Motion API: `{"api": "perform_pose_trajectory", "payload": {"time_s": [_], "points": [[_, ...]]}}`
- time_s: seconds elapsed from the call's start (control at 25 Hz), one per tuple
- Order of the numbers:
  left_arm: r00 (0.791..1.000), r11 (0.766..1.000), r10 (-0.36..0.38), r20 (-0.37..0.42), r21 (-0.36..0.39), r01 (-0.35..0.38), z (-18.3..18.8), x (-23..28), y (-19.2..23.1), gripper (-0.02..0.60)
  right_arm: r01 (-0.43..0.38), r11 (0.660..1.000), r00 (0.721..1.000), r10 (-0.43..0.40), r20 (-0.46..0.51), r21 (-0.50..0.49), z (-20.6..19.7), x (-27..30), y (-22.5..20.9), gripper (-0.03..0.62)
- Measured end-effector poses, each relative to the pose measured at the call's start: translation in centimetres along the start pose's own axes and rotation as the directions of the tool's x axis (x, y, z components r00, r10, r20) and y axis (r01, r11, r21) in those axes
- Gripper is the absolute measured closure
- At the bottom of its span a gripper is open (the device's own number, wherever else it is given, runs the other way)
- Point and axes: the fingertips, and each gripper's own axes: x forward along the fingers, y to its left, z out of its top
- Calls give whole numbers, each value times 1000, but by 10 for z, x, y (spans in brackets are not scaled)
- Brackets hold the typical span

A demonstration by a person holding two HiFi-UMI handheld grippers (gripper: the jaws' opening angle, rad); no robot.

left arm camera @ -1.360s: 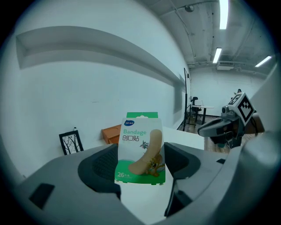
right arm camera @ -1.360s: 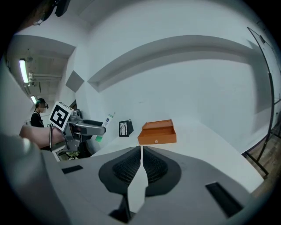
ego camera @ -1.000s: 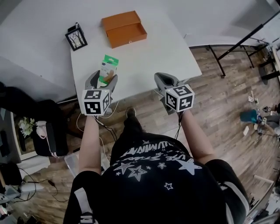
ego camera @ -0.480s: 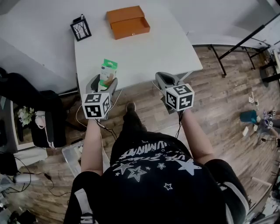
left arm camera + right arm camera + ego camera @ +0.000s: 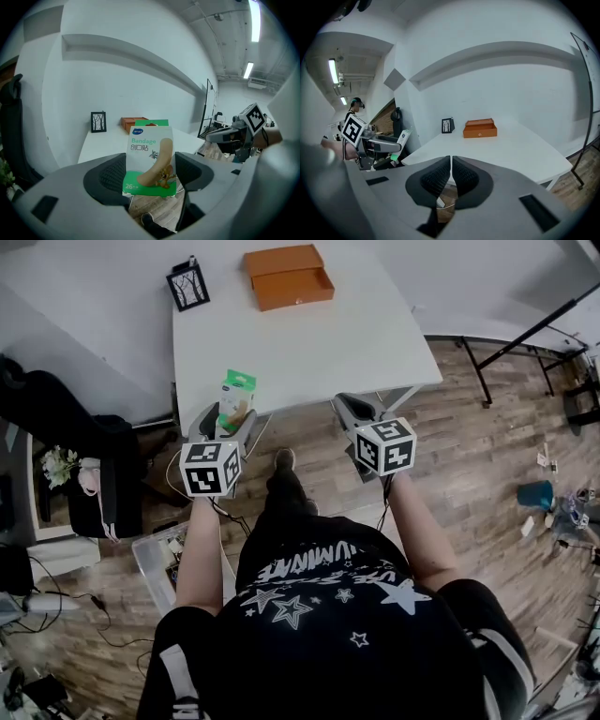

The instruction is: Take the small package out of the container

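Small package (image 5: 150, 157) stands upright, long axis vertical, clamped in left gripper (image 5: 225, 420) jaws at the bench (image 5: 309, 343) near edge; orange container (image 5: 289, 277) well apart, far end. Right gripper (image 5: 451, 168) jaws clenched, empty.

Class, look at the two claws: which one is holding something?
The left claw: its jaws are shut on a green and white bandage packet. The right claw has its jaws closed together with nothing between them.

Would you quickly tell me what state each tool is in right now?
The left tool is shut on the bandage package.
The right tool is shut, with nothing between its jaws.
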Motion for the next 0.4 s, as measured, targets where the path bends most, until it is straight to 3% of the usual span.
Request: {"api": "perform_pose_trajectory", "payload": {"time_s": [0.4], "points": [[1000,1000,6,5,-11,-6,-2,-15,-4,227,-5,1000,1000,5,-2,1,-1,-6,6,546]]}}
